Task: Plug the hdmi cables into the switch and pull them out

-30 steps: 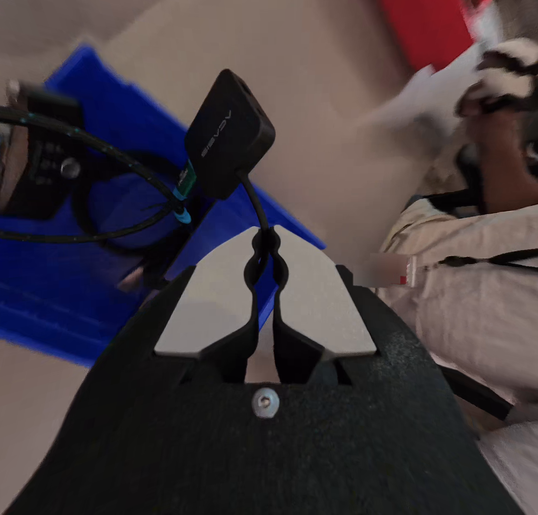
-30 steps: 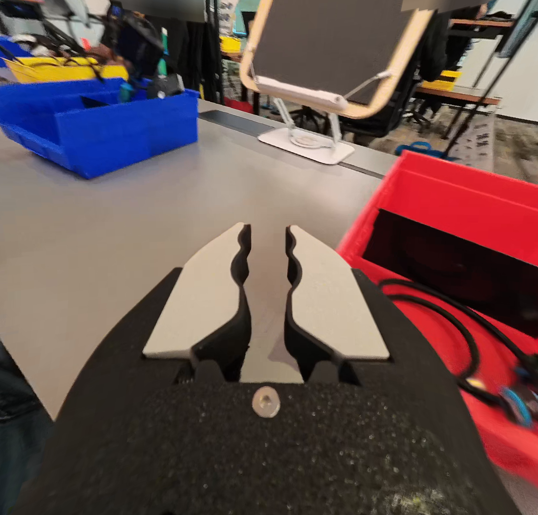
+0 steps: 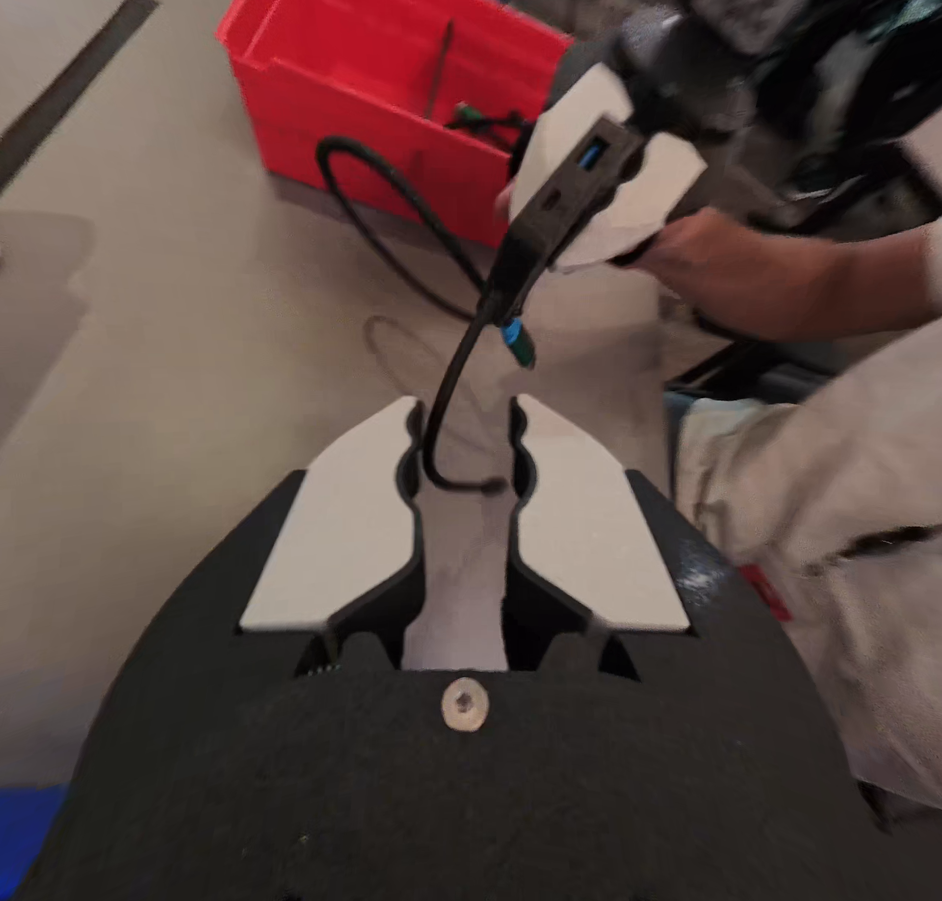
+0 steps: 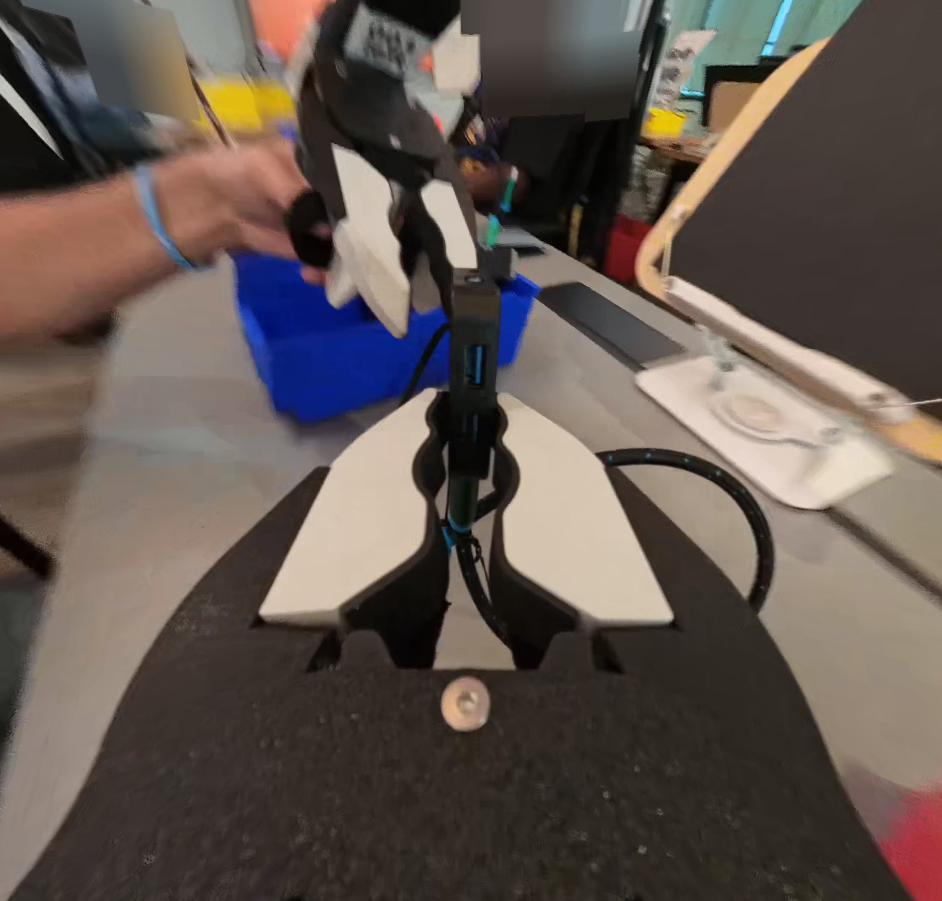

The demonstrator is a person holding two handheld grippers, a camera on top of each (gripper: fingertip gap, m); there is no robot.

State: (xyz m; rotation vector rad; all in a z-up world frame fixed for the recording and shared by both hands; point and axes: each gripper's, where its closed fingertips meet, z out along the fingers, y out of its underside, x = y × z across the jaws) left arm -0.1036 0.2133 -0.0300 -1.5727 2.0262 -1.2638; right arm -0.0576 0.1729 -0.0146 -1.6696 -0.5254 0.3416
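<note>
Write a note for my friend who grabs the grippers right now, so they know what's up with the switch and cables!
Left gripper: open; the switch's thin tail hangs loose between its fingers.
Right gripper: shut on the switch, held up over the table.
HDMI cable: its blue-green plug looks seated in the switch's lower end; the cable loops down onto the table near the red bin.
Done: one cable looks plugged in.
Left: pull it out. More cables lie in the red bin, perhaps still to do.
</note>
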